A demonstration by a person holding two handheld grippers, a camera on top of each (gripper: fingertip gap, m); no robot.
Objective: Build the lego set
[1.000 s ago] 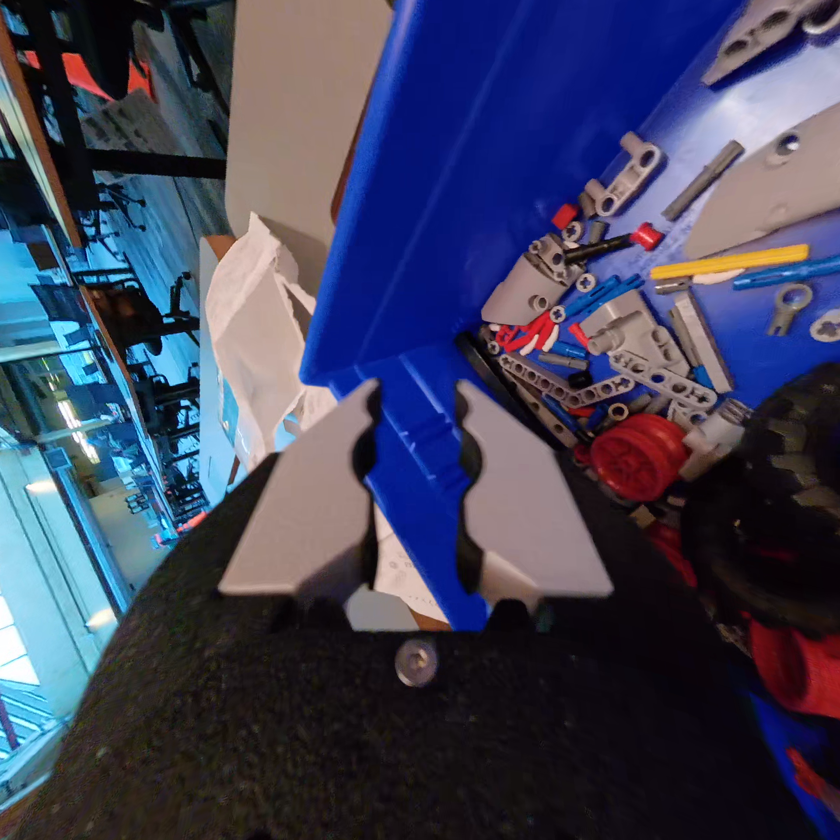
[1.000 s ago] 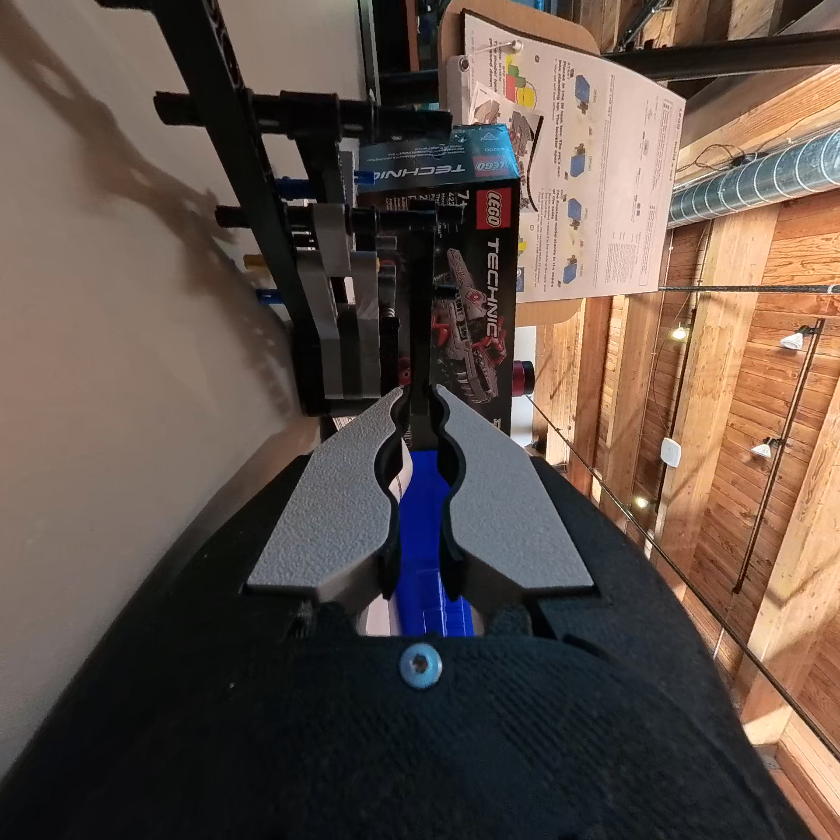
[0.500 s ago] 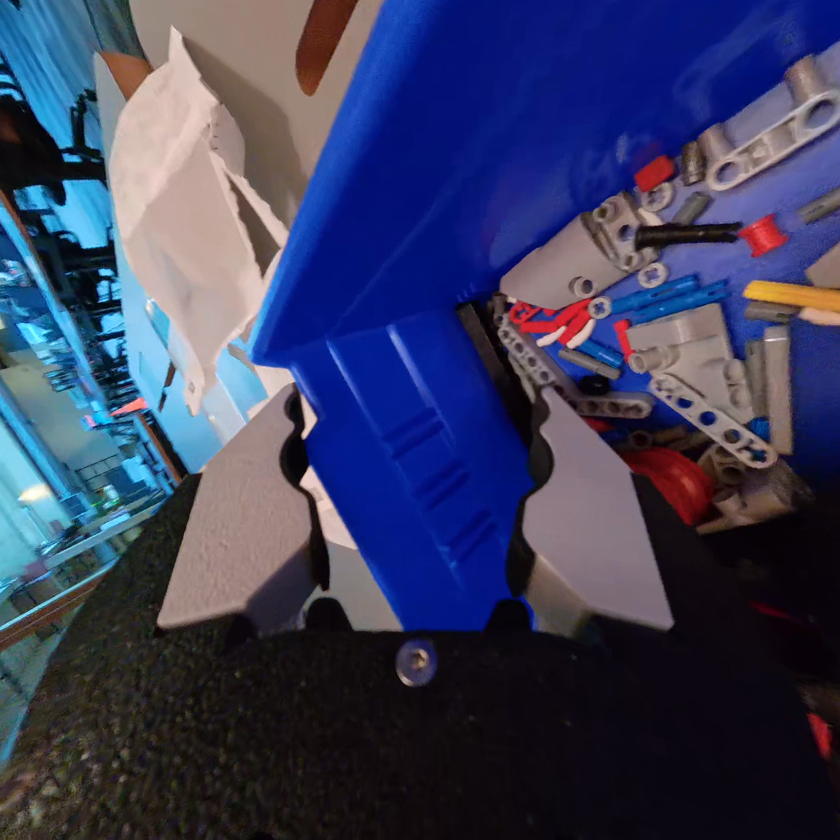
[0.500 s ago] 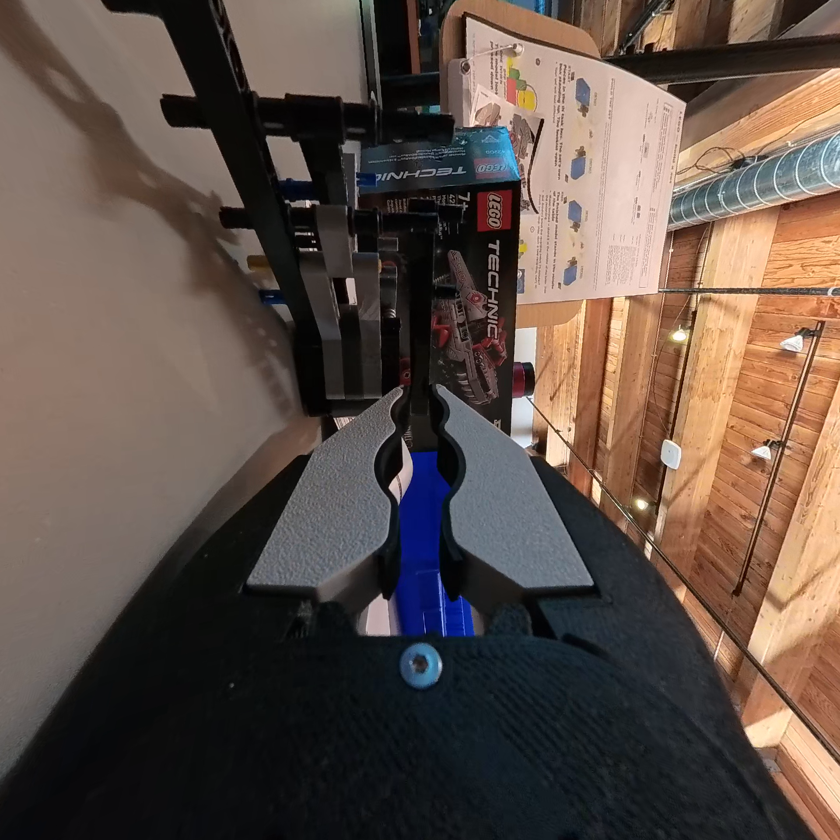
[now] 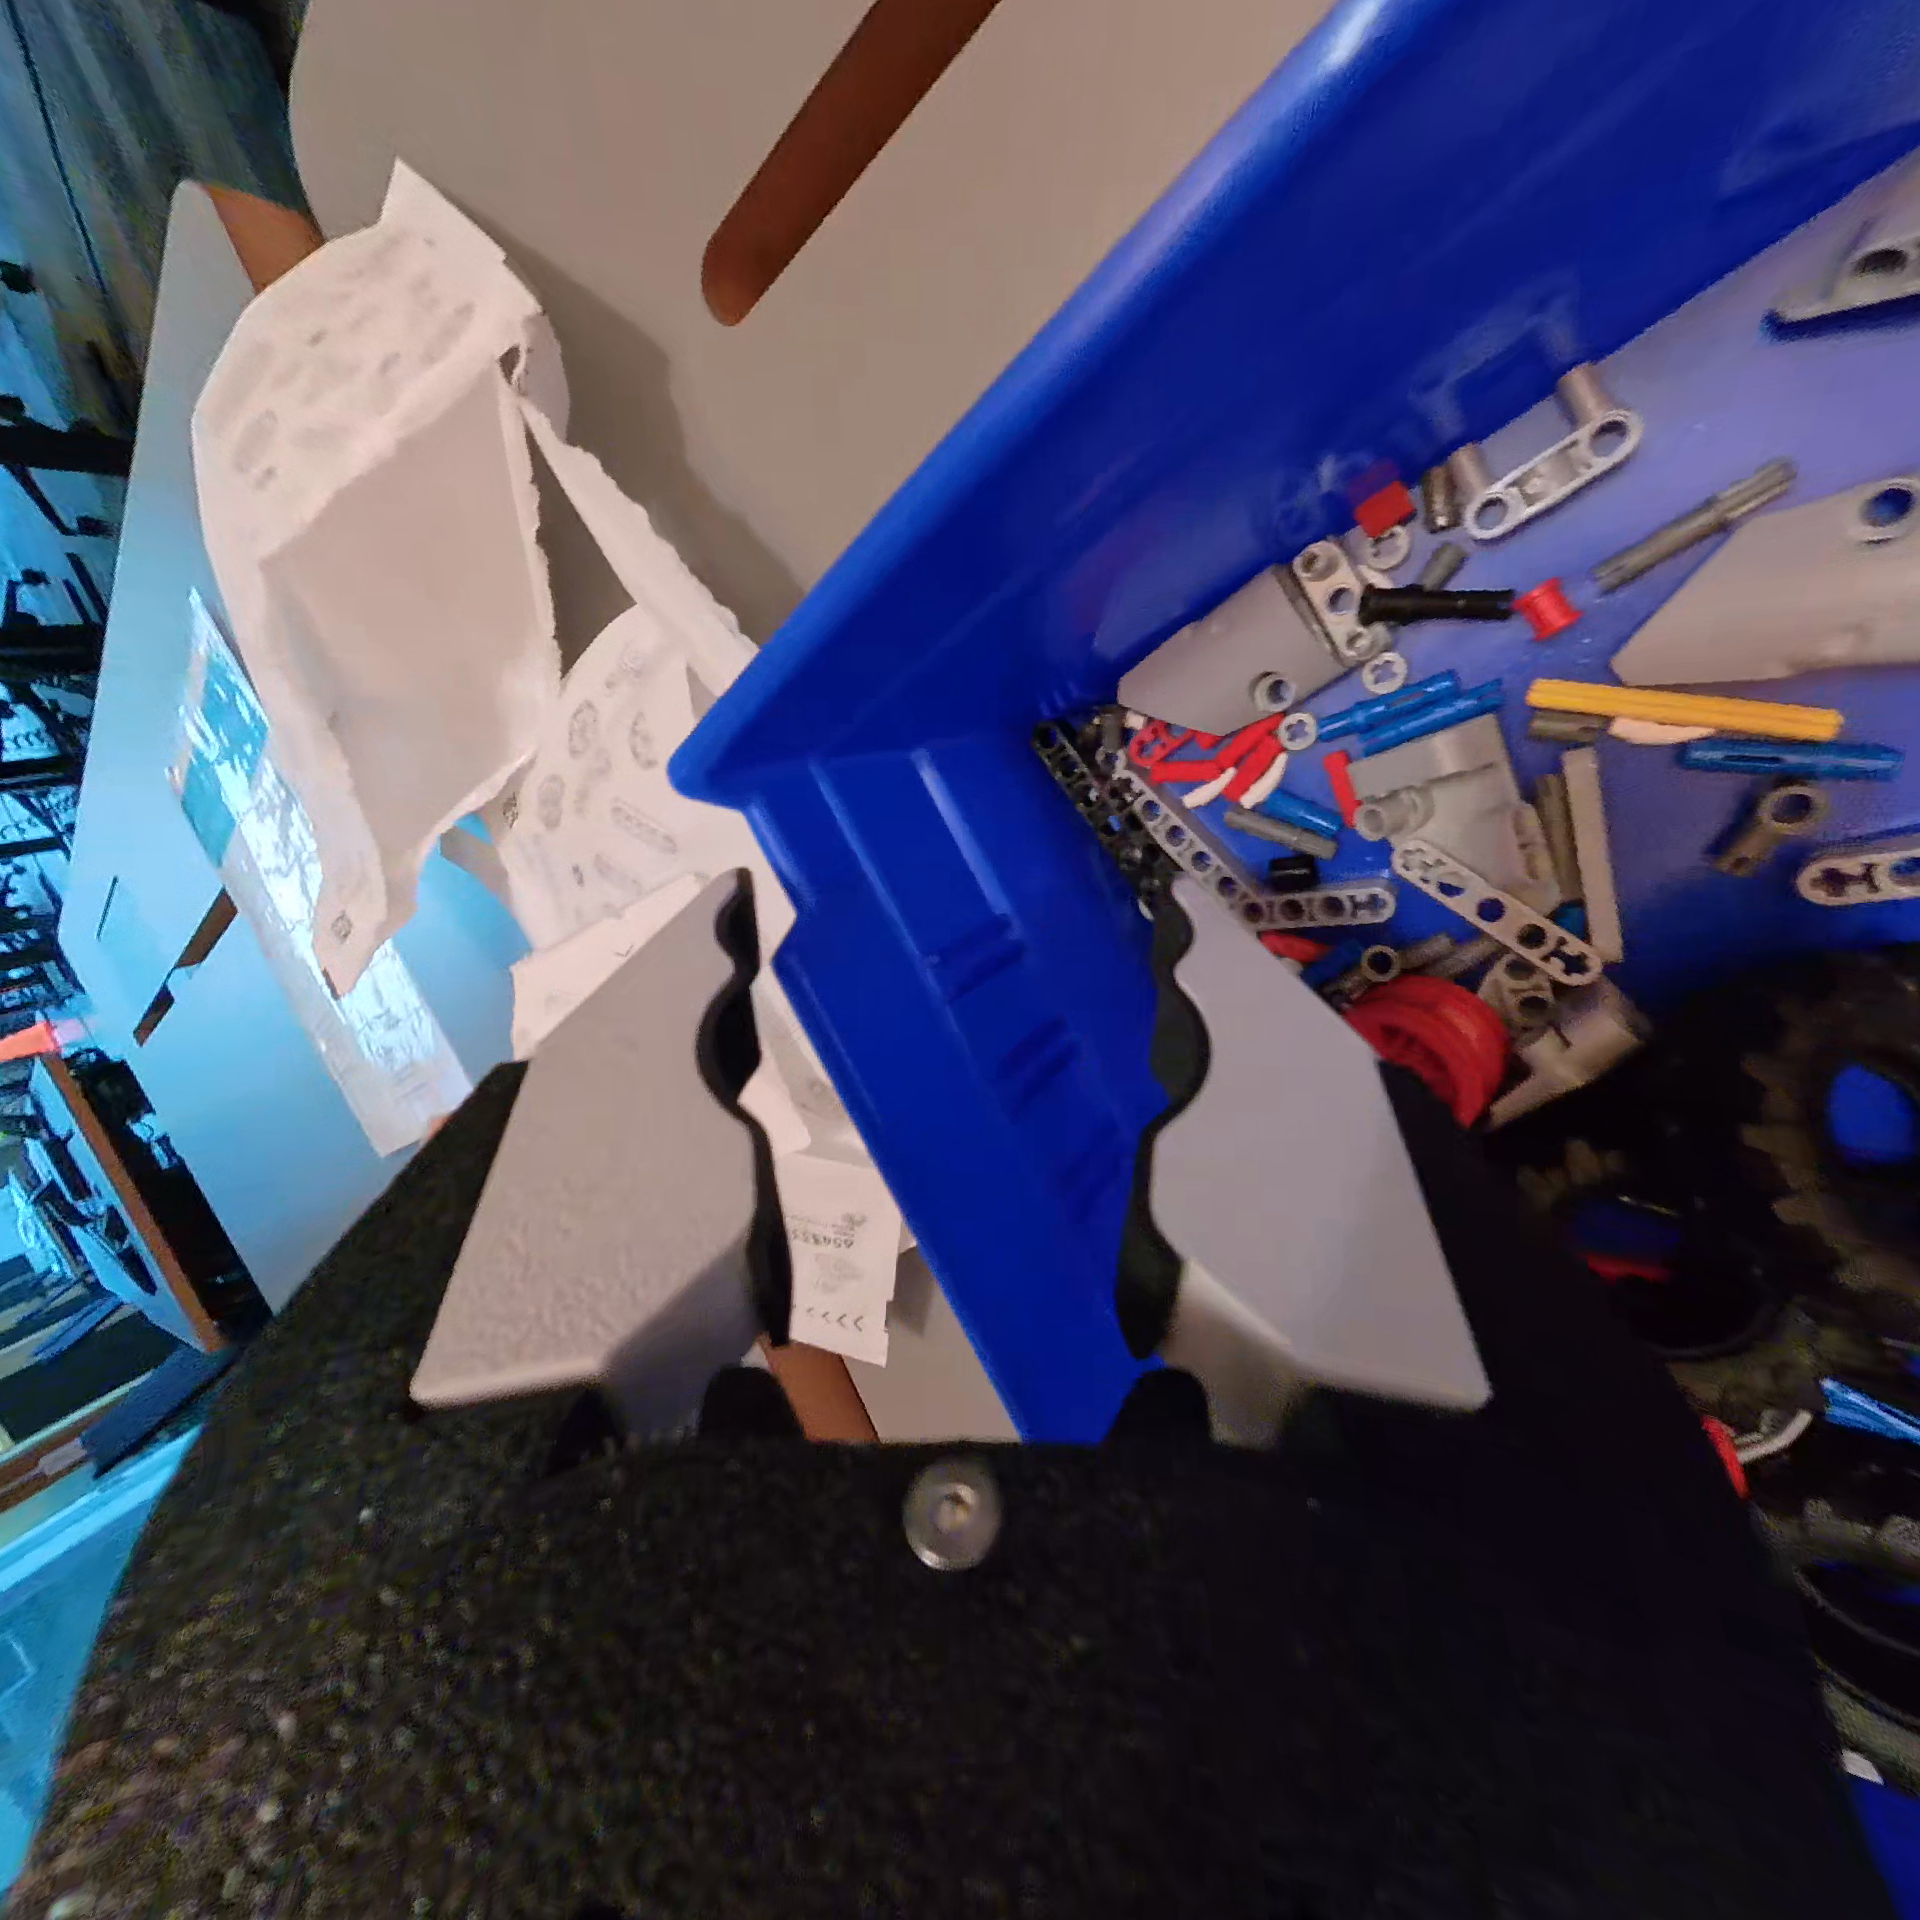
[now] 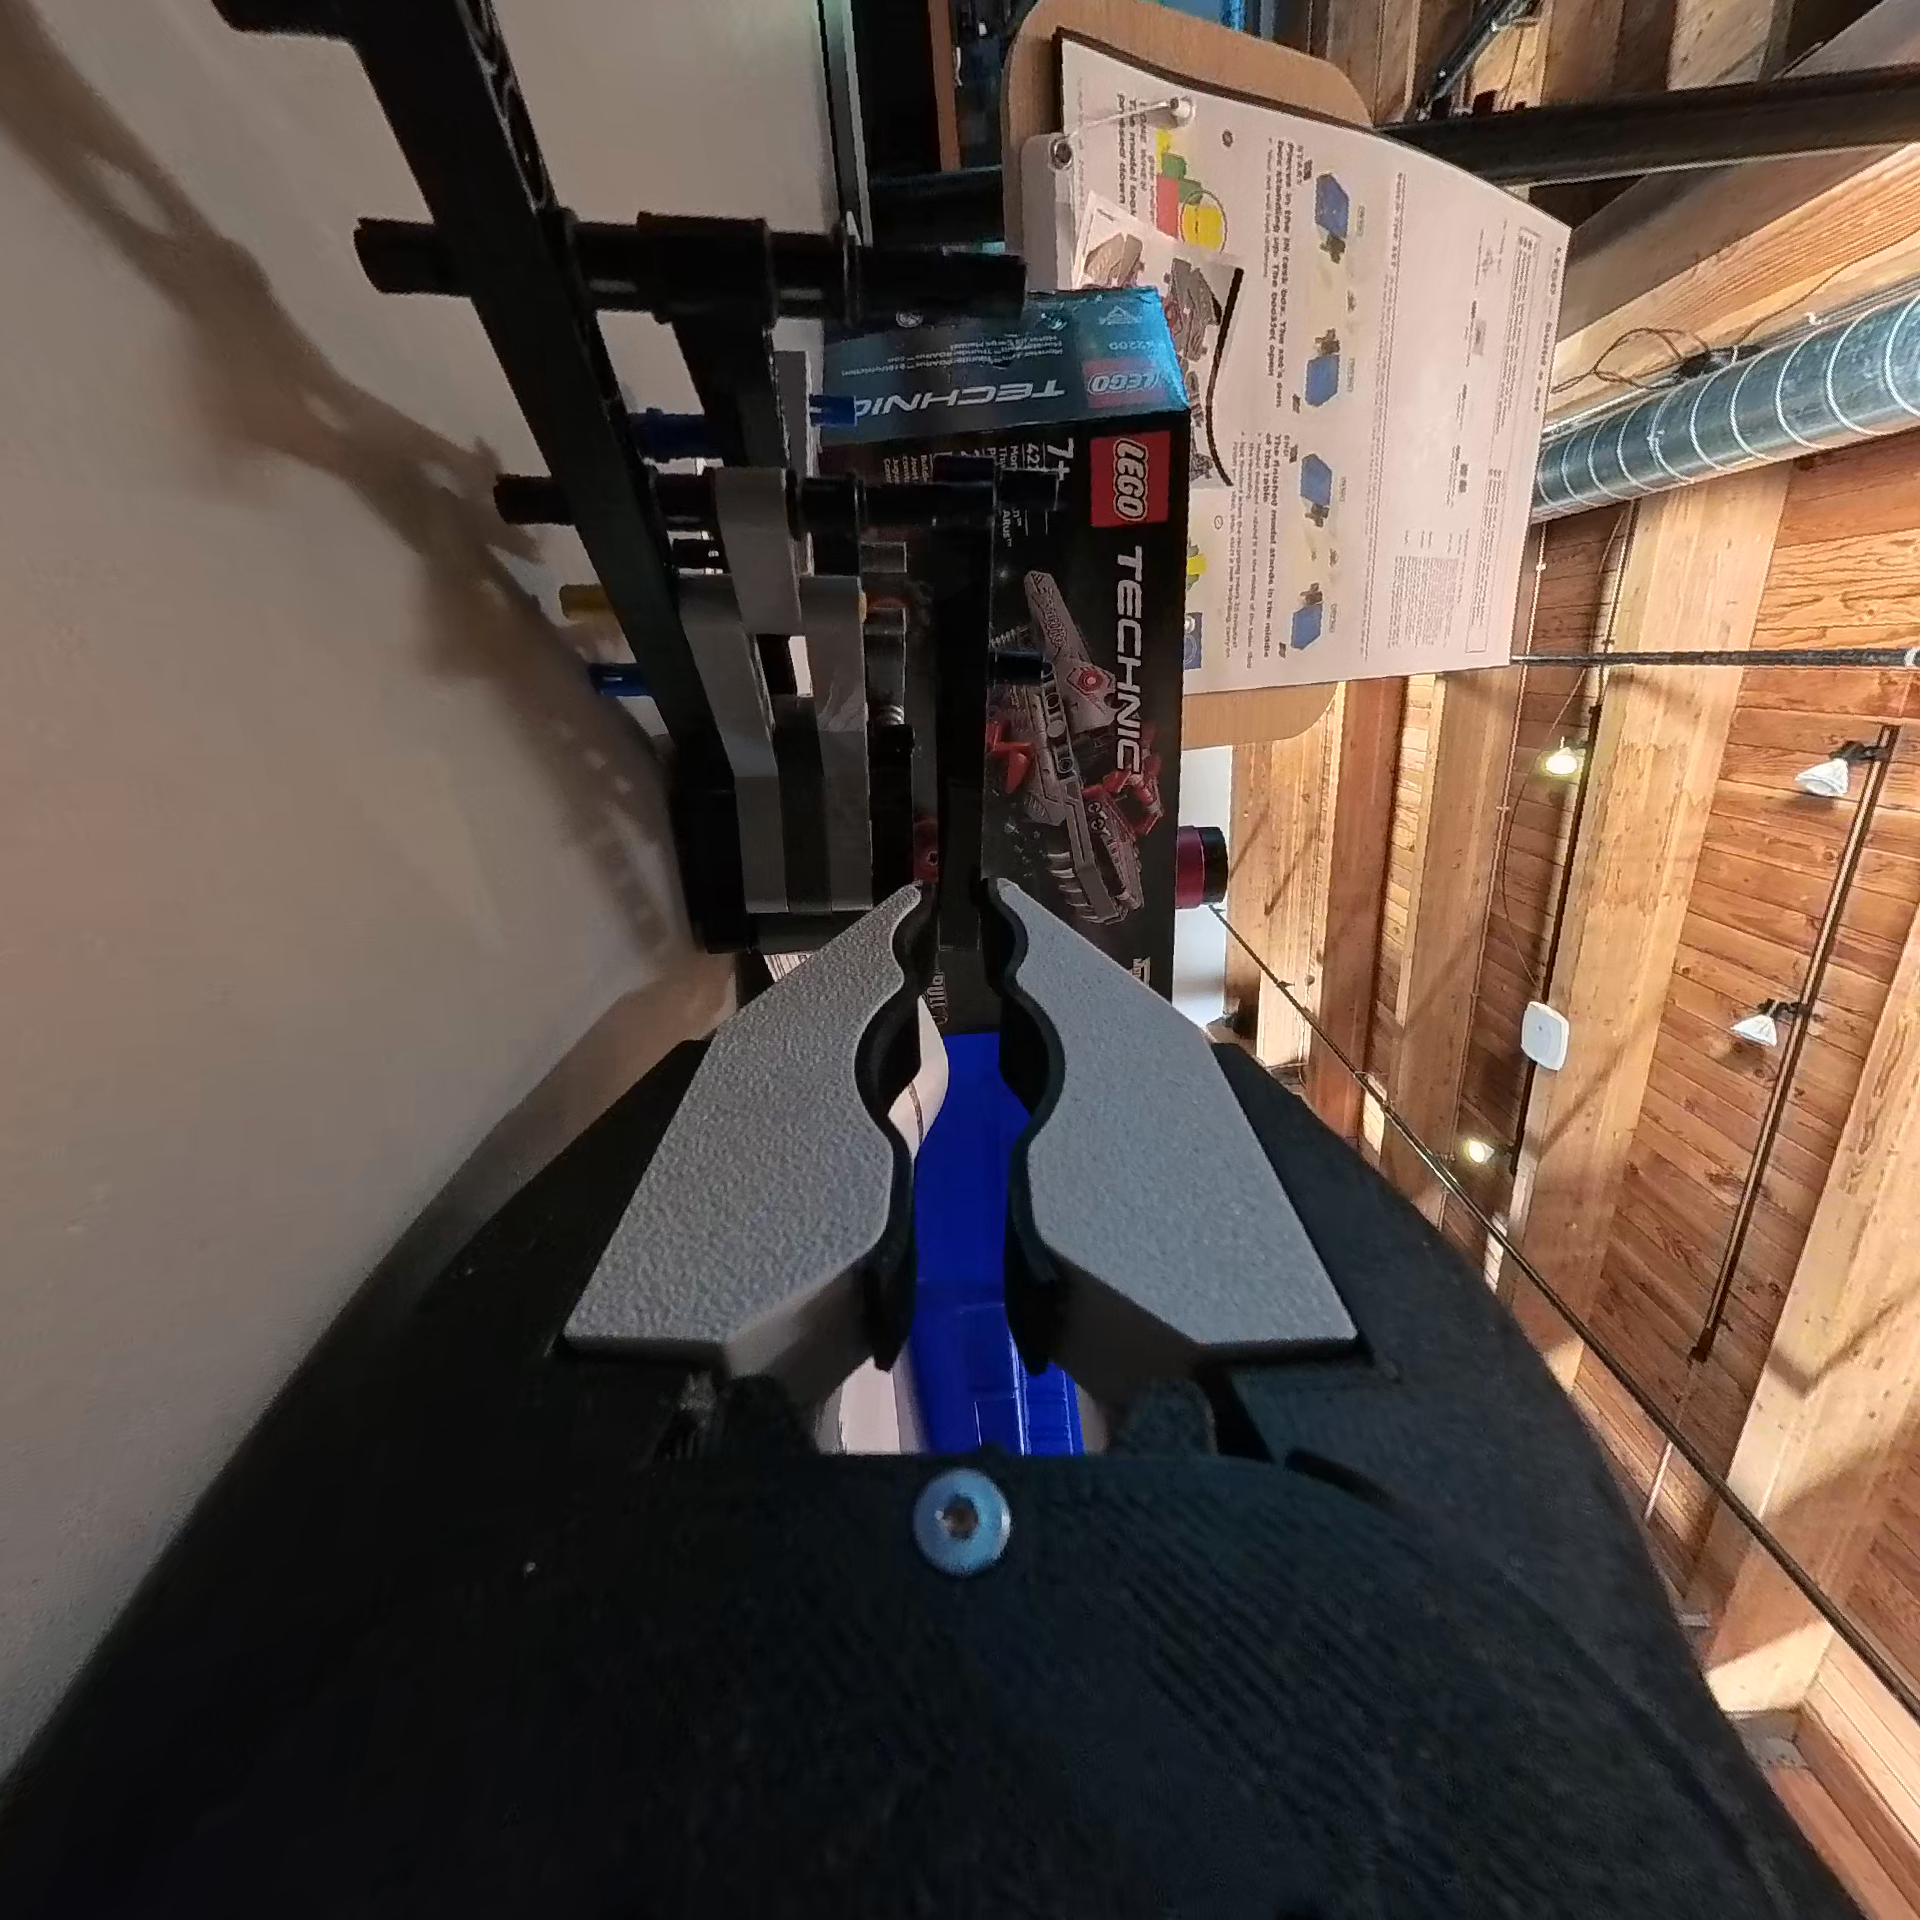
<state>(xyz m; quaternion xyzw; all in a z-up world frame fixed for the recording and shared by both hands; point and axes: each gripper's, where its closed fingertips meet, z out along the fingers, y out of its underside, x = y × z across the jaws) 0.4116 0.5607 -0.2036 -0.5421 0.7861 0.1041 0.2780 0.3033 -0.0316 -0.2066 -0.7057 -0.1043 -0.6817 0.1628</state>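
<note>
While its jaws are standing wide apart, the left gripper (image 5: 951, 925) is straddling the corner of the blue plastic bin (image 5: 1247, 343) holding loose lego pieces (image 5: 1382, 748); torn white paper (image 5: 364, 582) is lying beside on the table (image 5: 644, 145). The right gripper (image 6: 956, 904) is clamping the black-and-grey lego frame (image 6: 769, 623), blocking the boxed set (image 6: 1091, 665).

Printed writing shows on the set box (image 6: 1081, 644), the instruction sheet (image 6: 1382, 416) and the torn paper bags (image 5: 353, 582).
</note>
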